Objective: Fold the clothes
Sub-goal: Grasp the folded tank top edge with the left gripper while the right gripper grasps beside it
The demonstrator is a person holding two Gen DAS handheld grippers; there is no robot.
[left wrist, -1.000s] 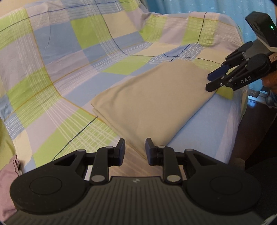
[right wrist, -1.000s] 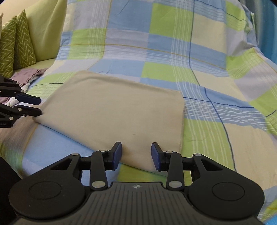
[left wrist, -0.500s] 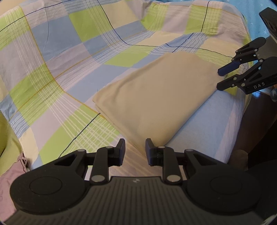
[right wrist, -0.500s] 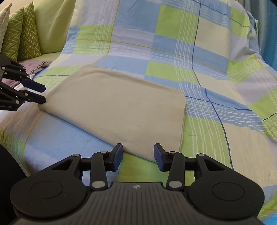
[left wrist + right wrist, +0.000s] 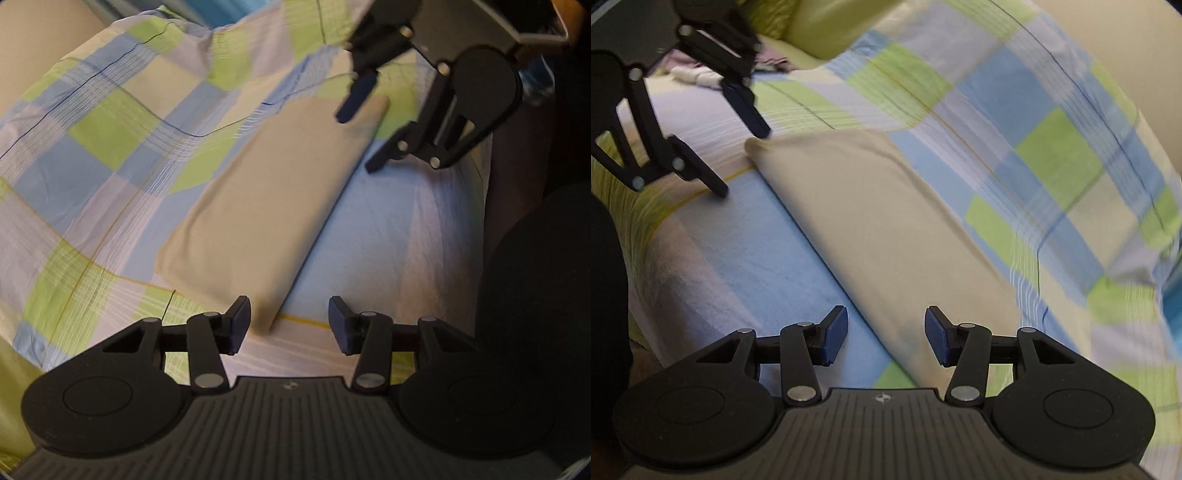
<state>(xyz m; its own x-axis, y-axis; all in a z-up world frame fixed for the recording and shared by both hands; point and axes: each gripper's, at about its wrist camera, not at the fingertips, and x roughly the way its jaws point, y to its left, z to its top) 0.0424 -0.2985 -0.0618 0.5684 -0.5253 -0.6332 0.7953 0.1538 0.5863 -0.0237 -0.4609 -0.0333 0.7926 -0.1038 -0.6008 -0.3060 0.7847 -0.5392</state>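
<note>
A folded beige garment (image 5: 269, 206) lies flat on a checked bedsheet (image 5: 110, 155). The left gripper (image 5: 288, 325) and right gripper (image 5: 884, 332) hover at the garment's opposite short ends, both released, grasping nothing. Pinching only the top layer could undo the fold.

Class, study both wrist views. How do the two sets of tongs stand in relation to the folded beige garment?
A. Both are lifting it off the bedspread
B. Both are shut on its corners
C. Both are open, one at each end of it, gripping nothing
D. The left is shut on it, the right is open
C: the left tongs and right tongs both gape with nothing between the pads, and the folded beige garment lies flat on the checked bedspread.
</note>
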